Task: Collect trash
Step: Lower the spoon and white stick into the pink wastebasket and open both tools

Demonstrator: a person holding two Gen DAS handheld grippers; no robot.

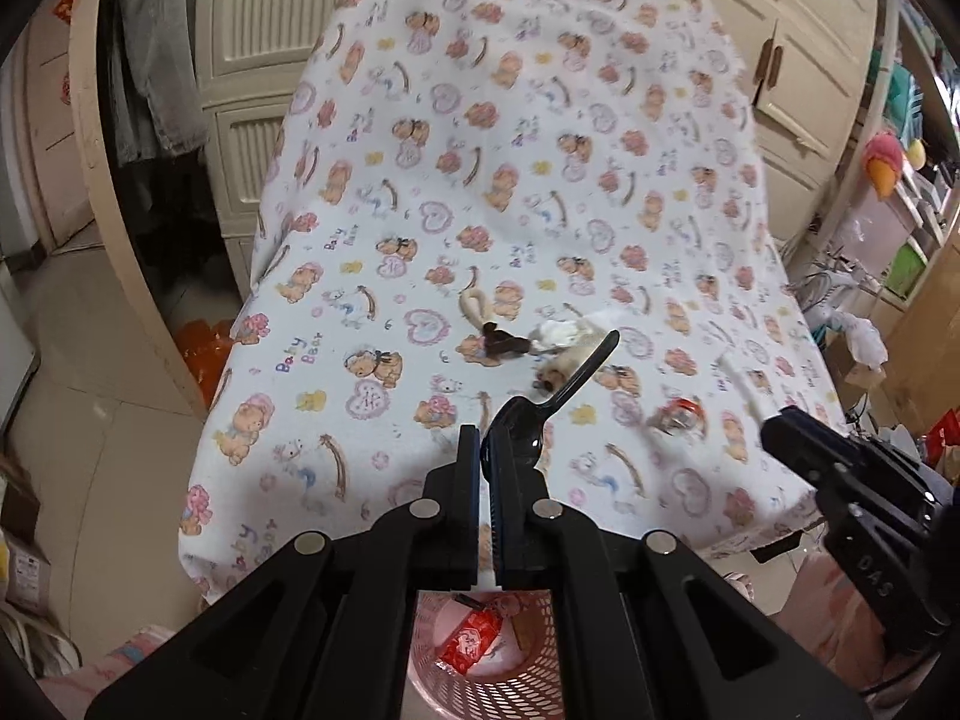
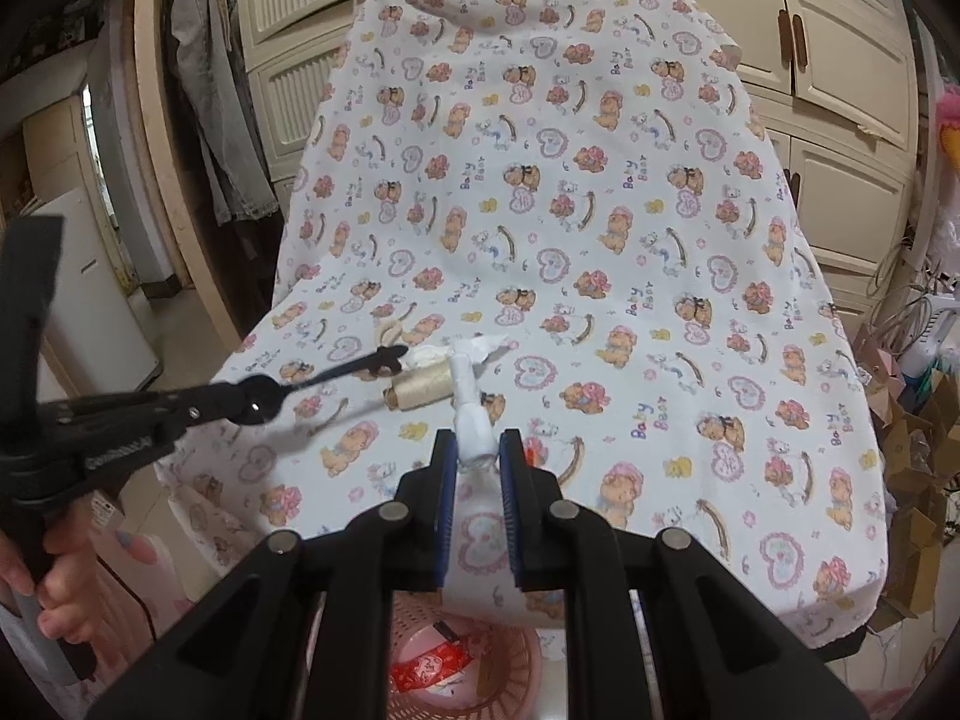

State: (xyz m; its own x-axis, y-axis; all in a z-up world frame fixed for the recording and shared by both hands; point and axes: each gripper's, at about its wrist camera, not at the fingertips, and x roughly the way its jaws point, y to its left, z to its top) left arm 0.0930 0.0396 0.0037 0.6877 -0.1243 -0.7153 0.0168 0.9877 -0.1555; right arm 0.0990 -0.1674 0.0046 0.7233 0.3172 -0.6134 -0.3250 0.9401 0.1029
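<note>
My left gripper (image 1: 485, 441) is closed on the bowl of a black spoon (image 1: 564, 390), its handle sticking out fwd. My right gripper (image 2: 478, 444) pinches a white twisted wrapper (image 2: 471, 402). Both are lifted above the sheet (image 2: 660, 240). The pink basket (image 2: 516, 660) sits below, just beside the near bed edge, w/ a red packet (image 2: 426, 669) already inside. Step now, I think: carry and drop. Next I need to pull both back over the basket, then open. The room there is narrow; the spool (image 2: 420, 393), tissue (image 1: 558, 333) and other bits wait on the sheet.
</note>
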